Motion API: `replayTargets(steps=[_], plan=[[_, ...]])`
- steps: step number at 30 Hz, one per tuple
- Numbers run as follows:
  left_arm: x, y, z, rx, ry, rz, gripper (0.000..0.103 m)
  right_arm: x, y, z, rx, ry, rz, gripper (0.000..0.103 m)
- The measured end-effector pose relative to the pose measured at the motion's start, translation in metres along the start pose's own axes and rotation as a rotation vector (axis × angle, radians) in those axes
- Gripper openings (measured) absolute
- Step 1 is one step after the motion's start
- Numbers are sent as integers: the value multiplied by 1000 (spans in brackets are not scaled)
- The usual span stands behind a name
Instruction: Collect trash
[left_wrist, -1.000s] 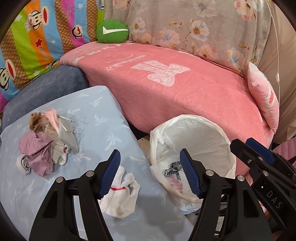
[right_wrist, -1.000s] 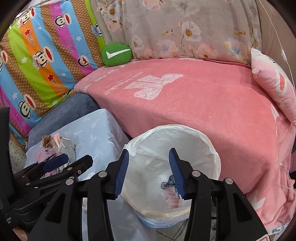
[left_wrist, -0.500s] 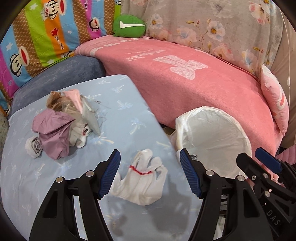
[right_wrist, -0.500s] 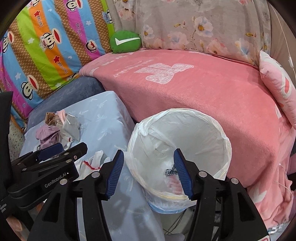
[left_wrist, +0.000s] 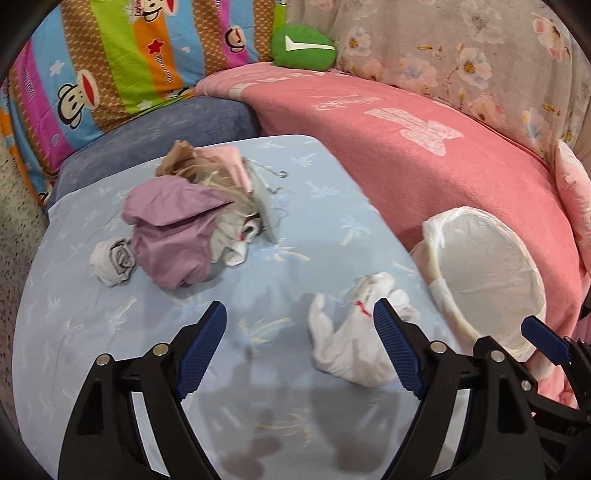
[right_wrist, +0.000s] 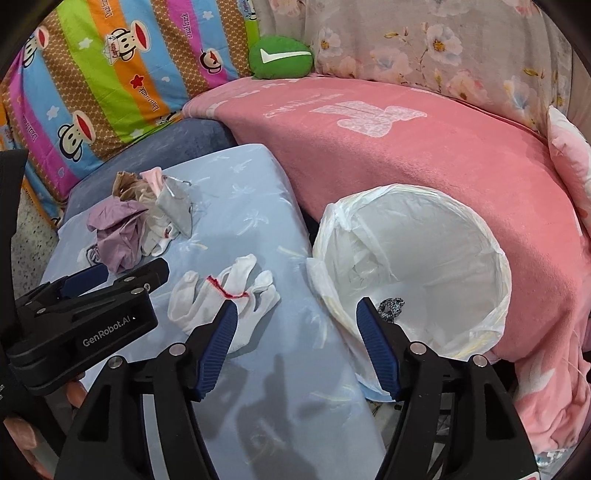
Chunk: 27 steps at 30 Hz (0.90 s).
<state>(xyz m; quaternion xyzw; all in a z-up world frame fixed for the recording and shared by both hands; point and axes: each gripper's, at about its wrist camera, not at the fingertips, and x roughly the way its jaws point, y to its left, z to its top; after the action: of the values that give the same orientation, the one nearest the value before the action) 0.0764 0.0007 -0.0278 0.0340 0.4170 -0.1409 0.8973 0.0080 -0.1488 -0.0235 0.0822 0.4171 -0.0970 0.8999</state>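
The white glove lies on the blue-covered table, fingers toward the lined bin. It's nearer the empty left hand-held gripper; the right hand-held gripper, also empty, is opening too.

Left wrist: looks steeply down, close over the blue counter.
Right wrist: same tilt, nearer the lined bin.
Shared: white glove, bin, pink sofa.

A pink-blanketed sofa meets a blue cushion, backed by striped cartoon fabric.
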Motion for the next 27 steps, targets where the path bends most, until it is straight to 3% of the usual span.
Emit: replayTargets(steps=[10, 27], plan=[[4, 48, -9, -53, -1, 74, 90, 26, 40, -12, -53, 46, 13, 75], [30, 158, -3, -231, 36, 161, 91, 84, 73, -17, -16, 146, 45, 78]])
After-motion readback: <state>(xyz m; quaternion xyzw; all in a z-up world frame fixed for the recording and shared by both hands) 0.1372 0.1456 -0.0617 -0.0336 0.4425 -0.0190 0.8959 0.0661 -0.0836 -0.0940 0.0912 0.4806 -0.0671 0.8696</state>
